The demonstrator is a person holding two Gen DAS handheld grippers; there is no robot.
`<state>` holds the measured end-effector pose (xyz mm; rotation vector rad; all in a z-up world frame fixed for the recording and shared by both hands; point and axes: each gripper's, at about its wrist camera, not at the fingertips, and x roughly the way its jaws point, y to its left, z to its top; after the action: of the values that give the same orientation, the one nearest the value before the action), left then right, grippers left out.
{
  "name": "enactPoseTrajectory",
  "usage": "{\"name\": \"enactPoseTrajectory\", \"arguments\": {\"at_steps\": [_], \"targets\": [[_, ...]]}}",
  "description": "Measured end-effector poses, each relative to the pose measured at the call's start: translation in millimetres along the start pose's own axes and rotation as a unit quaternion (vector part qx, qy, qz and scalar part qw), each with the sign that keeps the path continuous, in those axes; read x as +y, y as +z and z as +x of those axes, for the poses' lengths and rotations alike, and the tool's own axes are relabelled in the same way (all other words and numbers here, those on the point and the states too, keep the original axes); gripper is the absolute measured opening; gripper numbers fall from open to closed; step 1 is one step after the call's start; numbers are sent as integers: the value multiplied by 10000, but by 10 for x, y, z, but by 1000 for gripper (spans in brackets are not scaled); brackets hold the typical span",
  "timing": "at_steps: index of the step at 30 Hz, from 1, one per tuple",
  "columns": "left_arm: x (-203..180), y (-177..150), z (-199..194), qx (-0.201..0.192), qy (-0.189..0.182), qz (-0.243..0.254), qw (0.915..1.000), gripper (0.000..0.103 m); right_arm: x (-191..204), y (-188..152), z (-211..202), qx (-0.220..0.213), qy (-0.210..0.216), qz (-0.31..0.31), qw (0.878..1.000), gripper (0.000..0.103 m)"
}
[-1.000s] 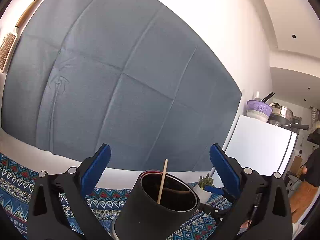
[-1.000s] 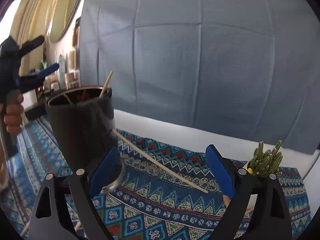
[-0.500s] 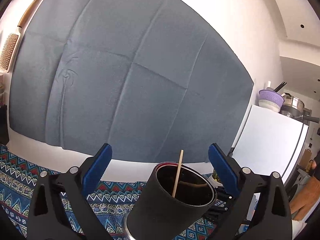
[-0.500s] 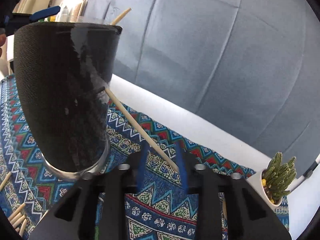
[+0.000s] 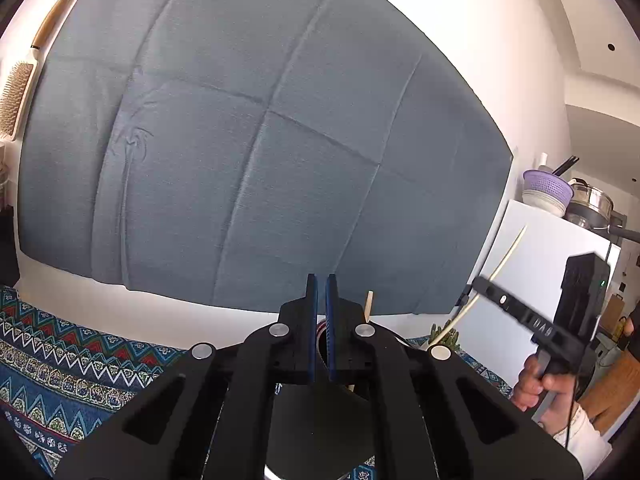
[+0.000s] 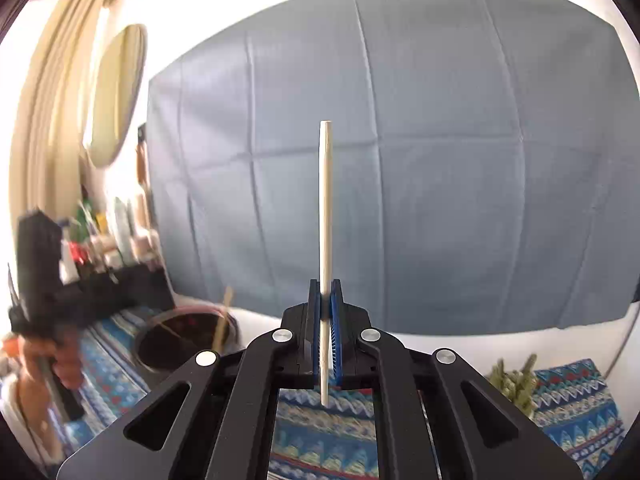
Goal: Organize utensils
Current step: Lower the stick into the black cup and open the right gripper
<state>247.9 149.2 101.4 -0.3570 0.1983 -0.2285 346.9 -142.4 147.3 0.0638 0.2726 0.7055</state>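
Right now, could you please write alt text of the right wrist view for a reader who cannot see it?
The right gripper is shut on a pale wooden chopstick, held upright before a grey cloth backdrop. Lower left, blurred, a black utensil holder stands on the patterned tablecloth; a small cactus is at right.
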Motion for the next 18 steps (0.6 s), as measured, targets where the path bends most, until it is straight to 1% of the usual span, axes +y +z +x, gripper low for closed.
{"name": "enactPoseTrajectory", "arguments": {"at_steps": [1,2,3,5,6,9,11,14,15,16,18], "targets": [[-26,-2,3,14,22,49,10000,4,54,119,-70,-179,167,115,9996,4],[-52,-6,6,24,39,104,9999,4,105,234,-117,-309,419,252,9983,4],[-76,-10,16,59,25,159,9999,4,154,363,-162,-387,642,370,9965,4],[-122,-23,34,112,27,275,9996,4,302,483,-133,-468,957,456,9933,4],[-141,-30,43,140,43,327,9994,4,383,516,-78,-416,1039,415,9929,4],[-176,-51,78,257,77,412,9988,4,628,457,125,-108,1064,231,9940,4],[-187,-58,87,284,124,474,9984,4,737,330,288,142,1023,134,9946,4],[-196,-57,63,192,292,559,9978,4,809,112,462,448,992,85,9940,5],[-187,-51,63,205,323,557,9977,8,783,44,467,518,941,68,9942,5],[-178,-44,59,206,358,538,9977,15,757,-18,474,572,872,48,9945,6],[-158,-31,38,170,449,489,9976,51,734,-78,451,602,755,-10,9953,8]]}}
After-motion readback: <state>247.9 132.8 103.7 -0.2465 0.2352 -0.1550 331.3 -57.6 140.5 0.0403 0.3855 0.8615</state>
